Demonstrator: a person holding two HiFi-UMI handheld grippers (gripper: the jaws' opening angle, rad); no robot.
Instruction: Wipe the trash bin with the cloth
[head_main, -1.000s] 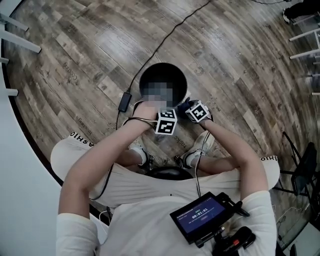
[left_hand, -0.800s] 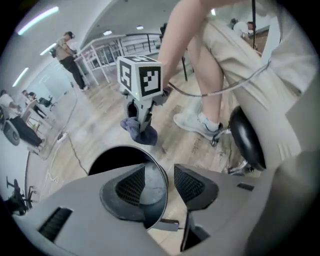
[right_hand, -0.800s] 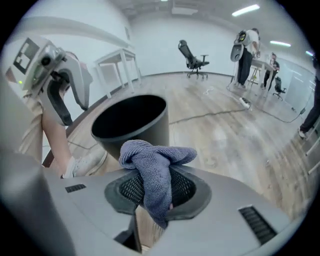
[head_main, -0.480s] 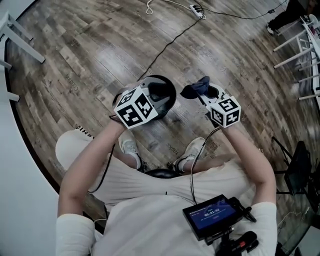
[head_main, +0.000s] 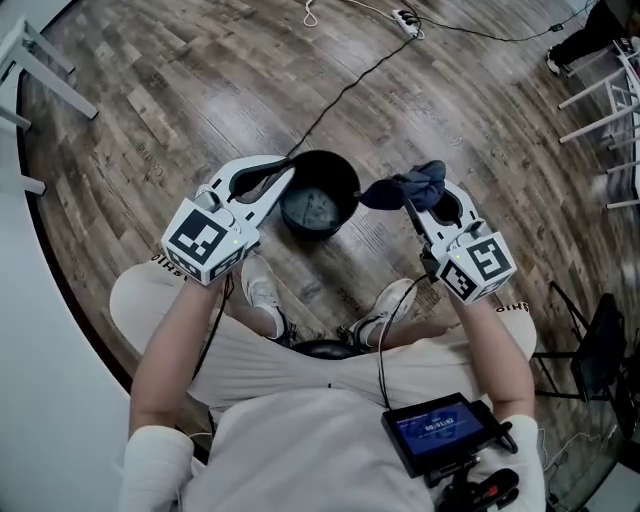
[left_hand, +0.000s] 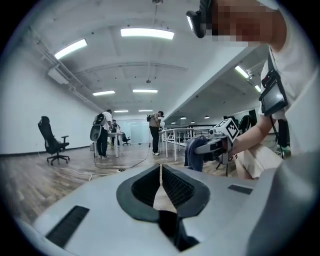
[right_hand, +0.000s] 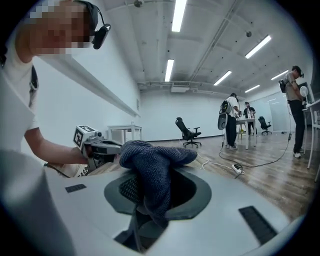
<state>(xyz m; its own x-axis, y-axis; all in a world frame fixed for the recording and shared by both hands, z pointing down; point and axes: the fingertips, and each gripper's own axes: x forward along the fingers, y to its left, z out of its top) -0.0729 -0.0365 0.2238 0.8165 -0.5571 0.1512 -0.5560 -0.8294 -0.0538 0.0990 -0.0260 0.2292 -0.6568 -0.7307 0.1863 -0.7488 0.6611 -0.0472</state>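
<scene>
Dark blue-grey cloth (right_hand: 156, 167) fills the gap of the right gripper (right_hand: 161, 186). Its jaws are clamped on the fabric, which bunches over the tips and hangs down between the ribbed pads. The left gripper (left_hand: 161, 171) has just been closing. Its jaws now meet at the tips and nothing is between them.

Each gripper view shows the other gripper held up and roughly level. The right one with its cloth sits at 3 o'clock in the left gripper view, and the left one at 9 o'clock in the right gripper view.

In the head view the black trash bin (head_main: 342, 172) stands upright on the wooden floor (head_main: 180, 90), just above centre. The shut left tips lie at its 10 o'clock edge and the cloth just off its 3 o'clock edge. Neither gripper view shows the bin, so I cannot tell whether anything touches it.

The marker cubes (head_main: 205, 240) ride at the rear of the grippers, toward 8 and 4 o'clock from the bin. The person's shoes (head_main: 262, 290) are planted at the bin's 6 o'clock. A black cable (head_main: 345, 90) runs from the bin toward 1 o'clock, where a power strip (head_main: 405, 17) lies. A small screen (head_main: 440, 430) hangs at the person's chest, at 5 o'clock in that view. Farther off, an office chair (left_hand: 52, 142) and standing people (left_hand: 102, 132) are at 9 to 10 o'clock in the left gripper view.
</scene>
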